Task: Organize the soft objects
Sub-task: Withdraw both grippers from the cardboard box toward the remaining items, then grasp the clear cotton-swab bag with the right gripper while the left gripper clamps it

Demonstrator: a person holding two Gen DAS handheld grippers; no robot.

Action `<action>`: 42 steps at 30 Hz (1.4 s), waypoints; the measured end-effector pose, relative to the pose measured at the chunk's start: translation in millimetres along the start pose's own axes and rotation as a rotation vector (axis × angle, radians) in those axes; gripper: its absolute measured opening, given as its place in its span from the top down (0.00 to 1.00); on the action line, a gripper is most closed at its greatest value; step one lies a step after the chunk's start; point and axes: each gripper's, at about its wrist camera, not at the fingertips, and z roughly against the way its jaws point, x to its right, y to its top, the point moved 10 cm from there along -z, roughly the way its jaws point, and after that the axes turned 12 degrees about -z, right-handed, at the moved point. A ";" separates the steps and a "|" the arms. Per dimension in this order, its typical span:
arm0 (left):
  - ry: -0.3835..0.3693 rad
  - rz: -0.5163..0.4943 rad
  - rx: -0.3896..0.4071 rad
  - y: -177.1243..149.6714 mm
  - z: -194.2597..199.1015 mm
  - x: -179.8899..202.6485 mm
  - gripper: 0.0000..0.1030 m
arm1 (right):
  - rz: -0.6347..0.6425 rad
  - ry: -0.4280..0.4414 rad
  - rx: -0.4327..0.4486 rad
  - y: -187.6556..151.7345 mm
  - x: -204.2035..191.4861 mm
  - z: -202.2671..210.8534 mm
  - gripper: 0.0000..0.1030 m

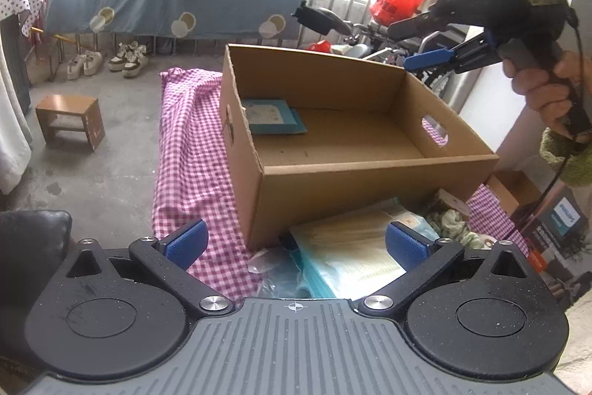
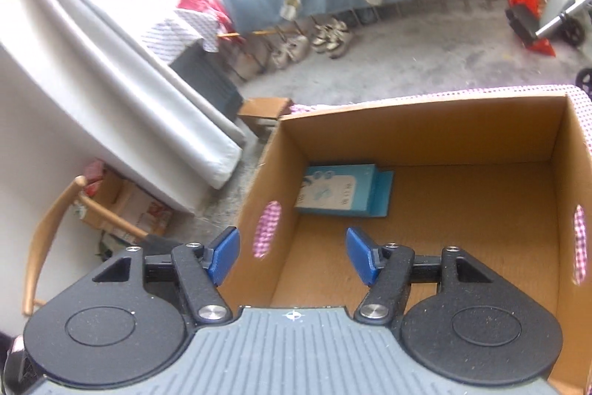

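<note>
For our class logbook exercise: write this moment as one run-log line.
left tool: open, above pale packets | right tool: open, empty, above brown cardboard box | in box: teal flat packet

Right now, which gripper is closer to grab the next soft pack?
Probably the left gripper. It hovers open right over the plastic-wrapped packs beside the cardboard box. The right gripper, open and empty, is up over the box.
</note>
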 end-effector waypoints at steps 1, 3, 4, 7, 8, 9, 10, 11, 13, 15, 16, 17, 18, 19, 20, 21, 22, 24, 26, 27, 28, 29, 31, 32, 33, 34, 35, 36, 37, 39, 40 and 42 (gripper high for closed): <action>-0.014 0.003 -0.004 -1.7 -1.8 3.4 0.00 | 0.003 0.019 0.011 -6.1 -3.9 11.3 0.36; -0.042 0.006 -0.015 -5.2 -6.4 10.7 0.00 | 0.010 0.047 0.028 -19.7 -15.7 25.9 0.36; -0.050 0.007 -0.022 -6.6 -9.2 13.5 0.00 | 0.010 0.058 0.036 -29.4 -17.3 33.2 0.36; -0.077 0.013 -0.048 -11.7 -19.6 21.1 0.01 | -0.022 0.060 0.038 -60.3 -10.9 35.0 0.36; -0.091 0.018 -0.055 -13.3 -23.1 23.5 0.01 | -0.041 0.055 0.032 -71.1 -5.6 31.6 0.36; -0.103 0.020 -0.061 -14.4 -26.2 25.4 0.01 | -0.064 0.050 0.023 -81.2 0.4 27.2 0.38; -0.113 0.020 -0.067 -15.6 -29.2 27.4 0.01 | -0.088 0.046 0.007 -92.0 7.3 21.0 0.39; -0.121 0.020 -0.072 -16.4 -32.3 29.1 0.02 | -0.112 0.039 -0.009 -100.6 13.0 14.8 0.42; -0.134 0.017 -0.088 -18.2 -39.0 32.3 0.03 | -0.150 0.022 -0.033 -120.8 25.6 2.8 0.45; -0.139 0.016 -0.113 -20.4 -45.7 33.9 0.05 | -0.174 0.001 -0.044 -134.3 35.3 -6.0 0.46; -0.145 0.016 -0.126 -21.5 -48.5 35.2 0.05 | -0.184 -0.007 -0.051 -138.7 39.0 -10.1 0.47; -0.152 0.018 -0.135 -22.6 -51.1 35.8 0.05 | -0.193 -0.018 -0.058 -144.2 43.5 -14.2 0.47; -0.157 0.018 -0.142 -23.2 -53.3 36.0 0.05 | -0.198 -0.032 -0.064 -147.3 46.8 -17.4 0.47; -0.161 0.019 -0.148 -24.2 -55.5 35.6 0.05 | -0.201 -0.046 -0.070 -150.3 50.2 -20.8 0.47; -0.167 0.021 -0.152 -24.5 -57.9 36.2 0.05 | -0.205 -0.054 -0.076 -152.2 52.5 -24.0 0.47; -0.171 0.022 -0.156 -24.8 -59.8 36.4 0.05 | -0.207 -0.057 -0.083 -154.0 54.0 -27.1 0.47; -0.174 0.024 -0.163 -25.1 -62.0 36.5 0.05 | -0.209 -0.061 -0.092 -156.1 55.7 -30.0 0.47; -0.177 0.023 -0.174 -25.9 -66.7 36.6 0.05 | -0.210 -0.068 -0.102 -157.7 57.1 -35.1 0.48; -0.180 0.026 -0.184 -26.6 -70.4 37.2 0.05 | -0.210 -0.070 -0.112 -159.9 58.2 -39.0 0.49; -0.184 0.030 -0.186 -26.3 -71.0 37.5 0.05 | -0.210 -0.069 -0.114 -160.3 58.0 -40.0 0.49; -0.191 0.034 -0.187 -25.3 -71.8 37.5 0.05 | -0.208 -0.070 -0.116 -160.4 57.7 -40.3 0.49; -0.197 0.037 -0.187 -24.7 -72.5 37.9 0.05 | -0.204 -0.070 -0.117 -159.8 57.3 -40.7 0.50; -0.213 0.044 -0.189 -23.2 -73.9 39.7 0.05 | -0.200 -0.067 -0.117 -159.9 56.1 -40.1 0.51; -0.222 0.044 -0.190 -22.9 -74.2 41.4 0.05 | -0.199 -0.066 -0.118 -160.2 55.7 -39.9 0.52; -0.224 0.043 -0.192 -22.5 -75.2 43.1 0.05 | -0.198 -0.062 -0.118 -160.0 55.4 -39.8 0.53; -0.220 0.038 -0.192 -22.4 -75.2 44.1 0.05 | -0.199 -0.055 -0.119 -160.2 55.1 -39.7 0.54; -0.215 0.029 -0.194 -22.5 -75.4 45.4 0.05 | -0.201 -0.048 -0.120 -160.7 54.6 -39.5 0.54; -0.214 0.028 -0.194 -22.3 -75.1 46.0 0.05 | -0.203 -0.042 -0.120 -160.7 54.0 -39.5 0.54; -0.215 0.030 -0.193 -22.1 -74.5 46.4 0.05 | -0.204 -0.037 -0.121 -161.2 53.8 -39.5 0.54; -0.222 0.037 -0.189 -21.2 -72.6 47.4 0.05 | -0.207 -0.025 -0.123 -161.4 52.9 -39.4 0.54; -0.222 0.038 -0.184 -19.9 -70.9 47.7 0.05 | -0.211 -0.016 -0.125 -161.3 51.9 -39.0 0.54; -0.220 0.035 -0.174 -18.1 -67.7 48.9 0.05 | -0.213 -0.009 -0.123 -161.6 49.9 -37.5 0.54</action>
